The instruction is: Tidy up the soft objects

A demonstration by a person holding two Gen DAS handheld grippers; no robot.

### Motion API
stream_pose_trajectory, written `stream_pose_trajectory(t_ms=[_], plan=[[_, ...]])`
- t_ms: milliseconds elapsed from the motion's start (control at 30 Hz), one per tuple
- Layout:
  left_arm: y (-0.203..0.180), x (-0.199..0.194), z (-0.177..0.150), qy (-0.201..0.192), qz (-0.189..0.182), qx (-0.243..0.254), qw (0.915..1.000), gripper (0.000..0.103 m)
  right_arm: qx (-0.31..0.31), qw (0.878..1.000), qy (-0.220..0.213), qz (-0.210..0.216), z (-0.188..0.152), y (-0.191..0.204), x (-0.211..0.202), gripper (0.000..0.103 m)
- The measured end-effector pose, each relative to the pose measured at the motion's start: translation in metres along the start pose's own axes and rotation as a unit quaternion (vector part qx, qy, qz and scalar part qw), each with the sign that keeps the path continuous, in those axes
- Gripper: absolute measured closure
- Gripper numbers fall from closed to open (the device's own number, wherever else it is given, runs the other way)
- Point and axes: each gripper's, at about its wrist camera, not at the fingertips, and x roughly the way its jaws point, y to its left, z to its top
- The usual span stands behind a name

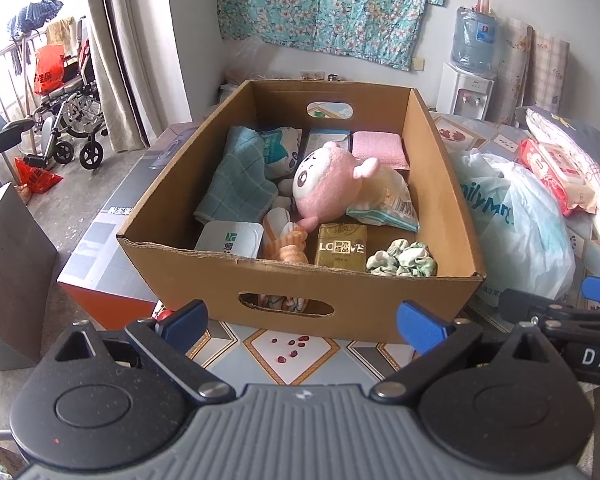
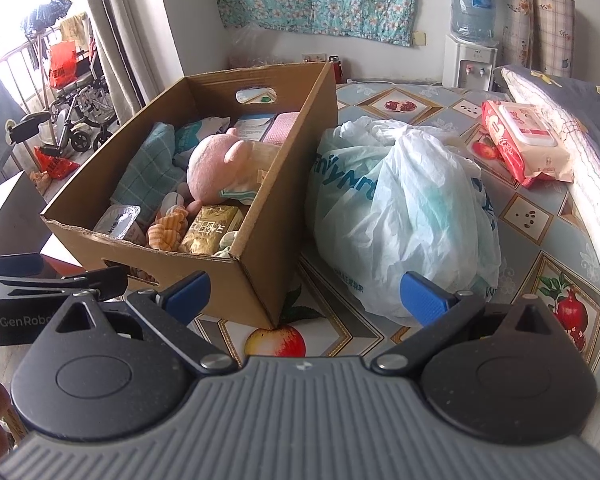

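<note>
Grippers first: the left gripper (image 1: 302, 326) and the right gripper (image 2: 304, 294) both hang spread wide with nothing between their blue pads, just short of the cardboard box (image 1: 300, 280) on the patterned table (image 2: 520, 216). Looks like a between-picks pause to me. Inside, near the front wall, sit a green scrunchie (image 1: 402, 263) and a gold tissue pack (image 1: 341, 246); further back lies the pink plush (image 1: 324, 182). Beside the box is a white plastic bag (image 2: 404, 208). Next move probably means reaching over the rim and pinching something squishy.
</note>
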Motion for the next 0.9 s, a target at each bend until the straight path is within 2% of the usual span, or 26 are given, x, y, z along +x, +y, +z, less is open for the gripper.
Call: stream_pose_trajectory(t_ms=[900], plan=[[-0.0004, 0.0047, -0.0007, 0.012, -0.005, -0.01, 0.9999, 0.001, -0.007, 1.0, 0.005, -0.004, -0.0019, 0.0009, 0.0009, 0.001]])
